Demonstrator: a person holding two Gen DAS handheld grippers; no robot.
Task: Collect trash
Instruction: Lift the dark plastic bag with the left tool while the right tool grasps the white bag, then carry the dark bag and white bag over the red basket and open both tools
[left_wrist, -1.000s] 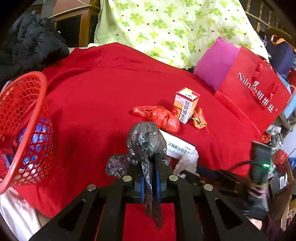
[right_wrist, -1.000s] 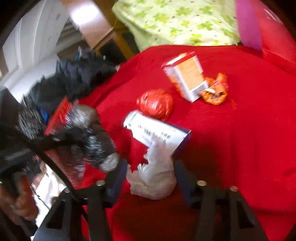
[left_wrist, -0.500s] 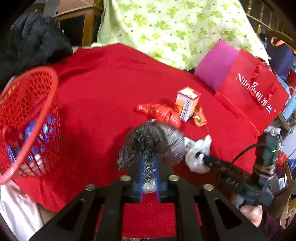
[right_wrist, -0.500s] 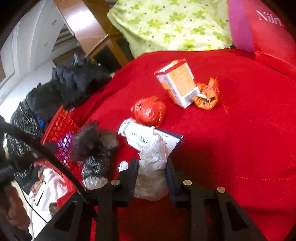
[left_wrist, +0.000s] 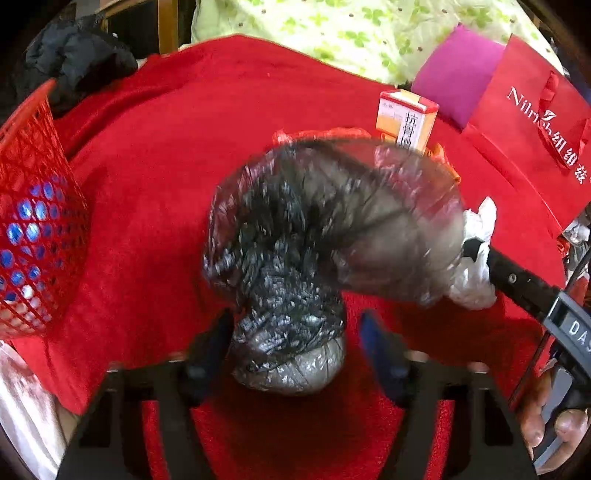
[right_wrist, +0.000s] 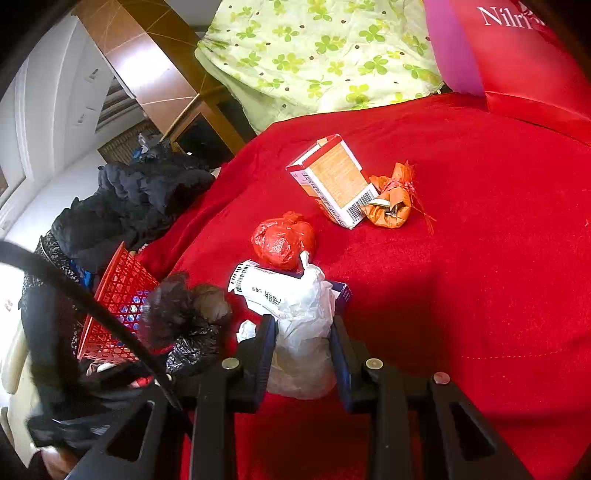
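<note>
Left wrist view: the left gripper (left_wrist: 295, 343) is opening around a blurred black bag (left_wrist: 291, 266), seemingly loose, over the red blanket (left_wrist: 166, 147). The right gripper (right_wrist: 303, 354) pinches a white bag (right_wrist: 301, 328) beside the red basket (right_wrist: 118, 295).

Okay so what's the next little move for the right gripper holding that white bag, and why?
Probably lift the white bag and carry it toward the red basket. The right gripper is shut on it, but the bag sits low by the barcoded box. The left gripper is opening around the black bag.
</note>
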